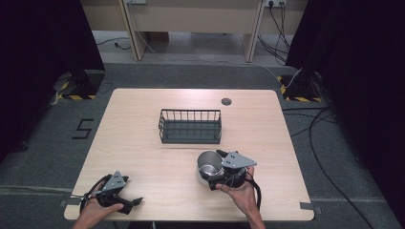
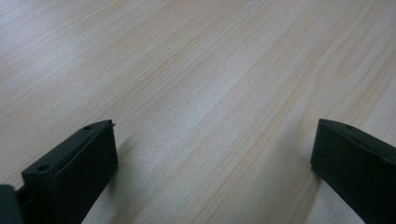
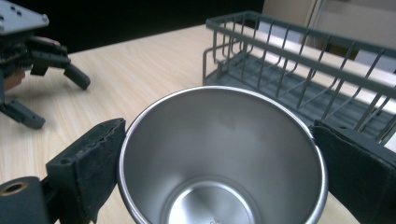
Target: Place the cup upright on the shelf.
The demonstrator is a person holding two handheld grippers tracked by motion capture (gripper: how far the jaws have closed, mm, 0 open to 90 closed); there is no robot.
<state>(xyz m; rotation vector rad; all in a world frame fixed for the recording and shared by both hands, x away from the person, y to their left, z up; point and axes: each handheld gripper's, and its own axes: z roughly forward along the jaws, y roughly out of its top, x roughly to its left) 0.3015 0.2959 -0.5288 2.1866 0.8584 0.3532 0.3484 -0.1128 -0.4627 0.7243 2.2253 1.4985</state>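
Observation:
A shiny steel cup (image 1: 207, 163) stands on the wooden table (image 1: 143, 119), just in front of the dark wire basket (image 1: 191, 139). My right gripper (image 1: 213, 169) is shut on the cup, one jaw on each side. In the right gripper view both black pads press the rim of the cup (image 3: 219, 154), whose empty inside faces the camera, and my right gripper (image 3: 218, 125) spans its mouth. My left gripper (image 1: 133, 204) rests open near the table's front left corner. Bare wood lies between the jaws of my left gripper (image 2: 215, 123).
The basket (image 3: 289, 60) looks empty and sits mid-table, close behind the cup. My left gripper (image 3: 58, 100) shows far off in the right gripper view. A small round grommet (image 1: 226, 101) sits near the far edge. Cables (image 1: 329, 124) trail on the floor at the right.

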